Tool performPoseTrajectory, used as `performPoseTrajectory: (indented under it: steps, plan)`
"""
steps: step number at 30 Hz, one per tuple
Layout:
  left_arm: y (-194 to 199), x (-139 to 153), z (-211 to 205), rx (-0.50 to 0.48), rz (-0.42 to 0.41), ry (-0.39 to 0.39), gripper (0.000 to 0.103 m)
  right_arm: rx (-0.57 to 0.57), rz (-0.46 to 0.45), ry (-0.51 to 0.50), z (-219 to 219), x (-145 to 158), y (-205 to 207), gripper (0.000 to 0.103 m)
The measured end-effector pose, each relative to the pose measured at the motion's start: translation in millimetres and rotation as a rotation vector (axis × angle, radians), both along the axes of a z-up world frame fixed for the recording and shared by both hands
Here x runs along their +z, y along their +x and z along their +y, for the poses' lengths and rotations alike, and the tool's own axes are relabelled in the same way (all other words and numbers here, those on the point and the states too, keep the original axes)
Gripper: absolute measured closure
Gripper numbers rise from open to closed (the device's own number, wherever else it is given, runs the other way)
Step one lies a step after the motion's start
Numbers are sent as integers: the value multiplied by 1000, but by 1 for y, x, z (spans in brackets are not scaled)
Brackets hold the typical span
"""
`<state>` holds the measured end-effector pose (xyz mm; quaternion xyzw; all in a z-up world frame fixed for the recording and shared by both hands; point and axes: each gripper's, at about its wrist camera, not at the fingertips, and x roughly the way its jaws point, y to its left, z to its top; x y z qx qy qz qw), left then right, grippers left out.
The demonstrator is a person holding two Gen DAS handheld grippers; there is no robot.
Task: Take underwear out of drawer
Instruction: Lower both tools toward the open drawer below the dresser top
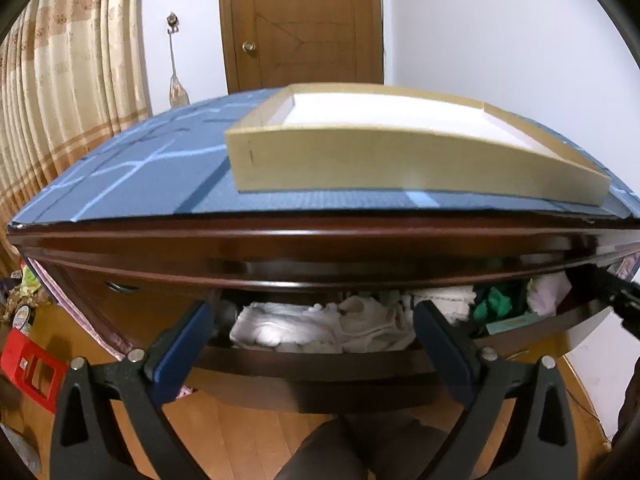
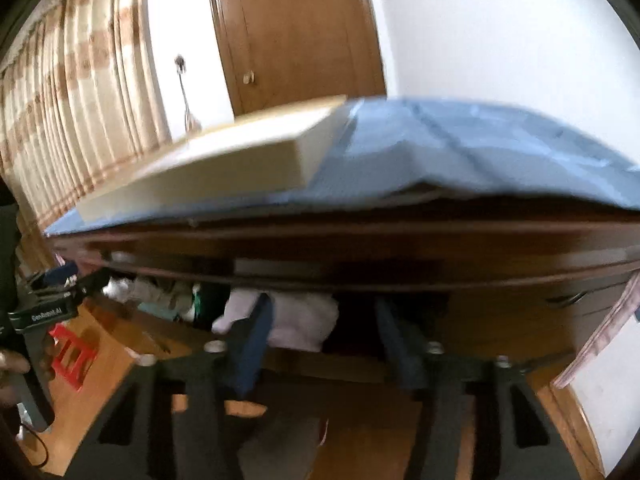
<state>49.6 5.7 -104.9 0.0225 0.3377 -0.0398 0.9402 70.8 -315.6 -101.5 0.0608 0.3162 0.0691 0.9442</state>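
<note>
The dark wooden drawer stands pulled out under the cabinet top, full of folded cloth. White underwear lies in its middle, green cloth further right. My left gripper is open in front of the white pile, touching nothing. In the blurred right wrist view, my right gripper hovers at the drawer's right part. Its fingers stand apart, a pale lilac-white garment lies against the left finger, and a dark gap separates it from the other finger. The right gripper's body shows at the frame's right edge.
A shallow cardboard tray rests on the blue patterned cloth covering the cabinet top. A red plastic stool and clutter are on the wooden floor to the left. Curtains and a brown door are behind.
</note>
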Motion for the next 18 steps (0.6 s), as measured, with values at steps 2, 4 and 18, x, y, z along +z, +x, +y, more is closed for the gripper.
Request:
performPoseTrajectory:
  steps: [2, 4, 18]
  plan:
    - [3, -1, 0, -7, 11, -5, 5, -1, 21, 2, 2, -6, 4, 62]
    - [5, -3, -2, -4, 18, 0, 5, 7, 35, 12, 3, -5, 7, 62]
    - [19, -13, -5, 33, 85, 11, 5, -44, 135, -83, 17, -7, 22, 61]
